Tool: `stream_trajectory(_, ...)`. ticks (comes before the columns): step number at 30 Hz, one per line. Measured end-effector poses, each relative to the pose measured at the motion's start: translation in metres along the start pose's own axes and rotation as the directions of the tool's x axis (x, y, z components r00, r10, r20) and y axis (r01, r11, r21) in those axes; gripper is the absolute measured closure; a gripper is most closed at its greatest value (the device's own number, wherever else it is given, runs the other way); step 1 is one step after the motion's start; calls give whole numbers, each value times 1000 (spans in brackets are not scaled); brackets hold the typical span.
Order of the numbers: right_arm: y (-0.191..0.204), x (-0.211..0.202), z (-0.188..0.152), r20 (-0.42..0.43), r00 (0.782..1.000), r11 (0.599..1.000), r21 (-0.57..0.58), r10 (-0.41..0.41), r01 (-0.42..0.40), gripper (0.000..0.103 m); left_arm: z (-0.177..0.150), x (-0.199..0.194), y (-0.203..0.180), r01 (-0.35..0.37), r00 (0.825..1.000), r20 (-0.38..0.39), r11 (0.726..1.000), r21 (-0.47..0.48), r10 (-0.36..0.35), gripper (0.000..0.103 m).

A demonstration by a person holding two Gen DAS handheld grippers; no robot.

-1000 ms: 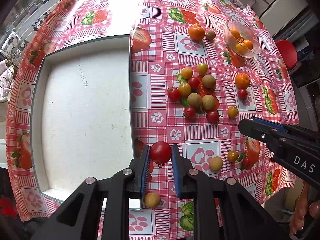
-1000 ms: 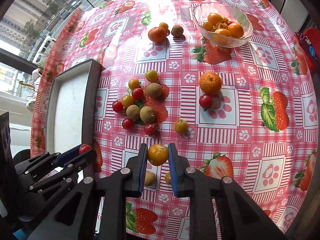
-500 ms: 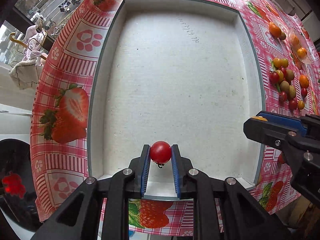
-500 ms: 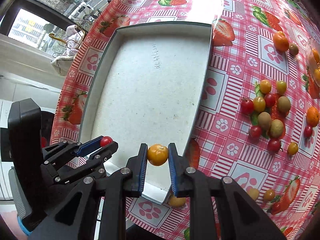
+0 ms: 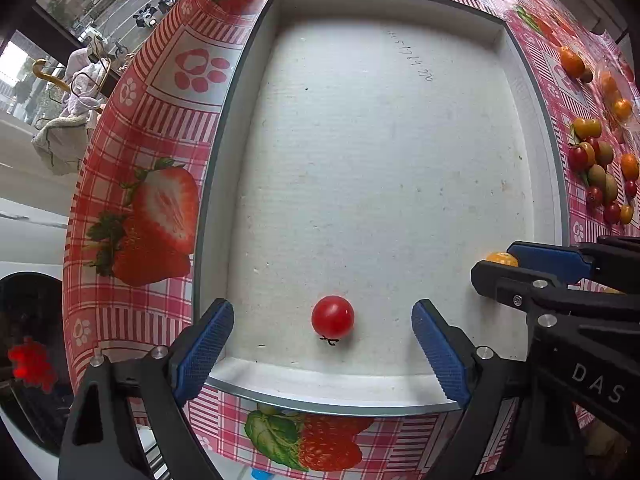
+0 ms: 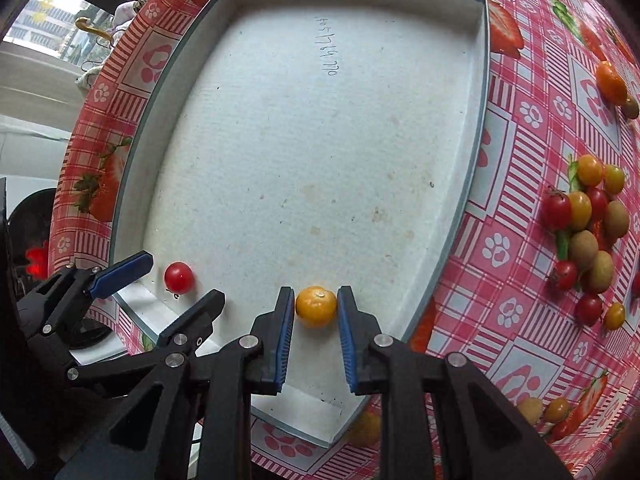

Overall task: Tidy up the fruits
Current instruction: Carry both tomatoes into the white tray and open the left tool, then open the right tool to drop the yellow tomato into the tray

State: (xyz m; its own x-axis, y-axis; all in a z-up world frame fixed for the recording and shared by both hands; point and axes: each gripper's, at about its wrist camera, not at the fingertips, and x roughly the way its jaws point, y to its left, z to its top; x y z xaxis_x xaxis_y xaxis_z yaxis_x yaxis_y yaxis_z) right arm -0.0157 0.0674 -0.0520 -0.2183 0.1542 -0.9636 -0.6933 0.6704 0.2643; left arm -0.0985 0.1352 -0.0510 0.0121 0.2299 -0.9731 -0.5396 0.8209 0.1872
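A large white tray (image 5: pixel 532 120) lies on the strawberry tablecloth. My left gripper (image 5: pixel 322 344) is open wide, and a red cherry tomato (image 5: pixel 333 316) rests on the tray floor between its fingers, near the tray's near rim. It also shows in the right wrist view (image 6: pixel 179 277). My right gripper (image 6: pixel 316 328) is shut on a yellow-orange tomato (image 6: pixel 316 306), held low over the tray floor near the near rim. In the left wrist view the right gripper (image 5: pixel 496 266) sits at the right with that fruit (image 5: pixel 500 258) in it.
A heap of red, yellow and brown small fruits (image 6: pixel 584 232) lies on the cloth right of the tray. An orange (image 6: pixel 610 82) lies farther back. A few loose fruits (image 6: pixel 544 410) lie near the table's front edge. The table edge runs left of the tray.
My left gripper has opened and let the red tomato down onto the tray floor. My right gripper has moved over the tray and lowered with the yellow-orange tomato.
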Motion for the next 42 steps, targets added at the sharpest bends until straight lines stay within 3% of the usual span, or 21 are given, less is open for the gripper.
stream_trajectory(2, -1, -1, -1, 3, 1000, 1000, 0, 5, -5, 54, -3, 0, 1, 8, 1000, -21, 1000, 0, -8, 11)
stream_trajectory(5, 0, -2, -1, 11, 1000, 1000, -4, 15, -15, 34, -8, 2, -3, 14, 999, -51, 1000, 3, -14, 11)
stream_trajectory(8, 0, -11, 0, 40, 998, 999, 9, 41, -42, 21, -14, -3, -1, 30, 997, -65, 1000, 4, -30, 11)
stream_trajectory(13, 0, -31, 0, 85, 996, 999, 25, 37, -39, 20, -6, 1, -19, 82, 989, -123, 997, 11, -80, 11)
stream_trajectory(18, -23, -56, -15, 114, 993, 997, 57, 39, -45, 19, -9, -16, -43, 37, 995, -97, 997, 65, -31, 11)
stream_trajectory(27, -64, -67, -43, 140, 990, 983, 184, -28, 2, 18, -7, -63, -101, 87, 994, -72, 985, 149, -76, 11)
stream_trajectory(36, -139, -72, -97, 114, 990, 928, 370, -85, 37, 18, 7, -127, -190, 137, 991, -29, 947, 290, -134, 11)
stream_trajectory(42, -185, -82, -126, 105, 987, 891, 450, -123, 63, 18, 8, -128, -214, 161, 986, -13, 927, 338, -166, 11)
